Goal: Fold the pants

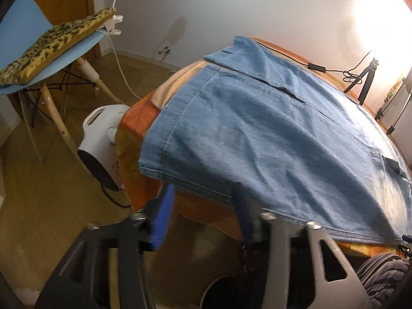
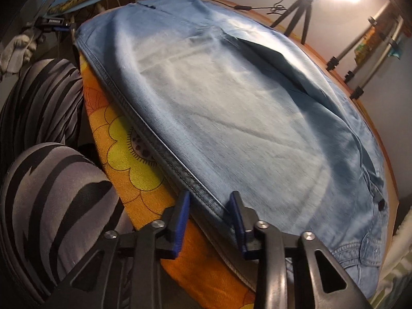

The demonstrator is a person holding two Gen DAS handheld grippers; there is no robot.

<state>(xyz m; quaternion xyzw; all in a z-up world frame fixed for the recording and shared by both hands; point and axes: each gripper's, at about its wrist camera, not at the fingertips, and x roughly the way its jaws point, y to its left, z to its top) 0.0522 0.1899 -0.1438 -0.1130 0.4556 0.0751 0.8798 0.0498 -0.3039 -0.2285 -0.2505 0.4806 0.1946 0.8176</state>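
Around you there are many things. To the left of the bench (image 1: pixel 134 190) stands a blue chair (image 1: pixel 23 43) with a leopard-print cushion (image 1: pixel 56 43) on its seat, and a white clip (image 1: pixel 113 24) grips the seat edge. A white fan heater (image 1: pixel 100 141) sits on the floor, very near the left corner of the bench. At the far side a black tripod (image 1: pixel 367 77) and a thin black cable (image 1: pixel 316 67) stand near the far edge of the pants, and a strong lamp (image 1: pixel 381 20) shines behind them. Your knees in striped grey trousers (image 2: pixel 51 193) press against the near edge of the bench.

The pants (image 1: pixel 257 134), in light blue denim, lie spread flat on the orange flowered cloth (image 2: pixel 128 154) that covers the bench. Their long axis runs left to right along the bench. The waist with its button (image 2: pixel 381 202) and pocket points to your right; the hem end hangs a little over the left edge.

Your left tool (image 1: pixel 202 200) is wide open at the near seam of the pants, close to the hem end, and it holds nothing. Your right tool (image 2: pixel 209 206) is also open, with the thick near seam lying between the two blue fingers (image 2: pixel 181 221), but it does not close on it.
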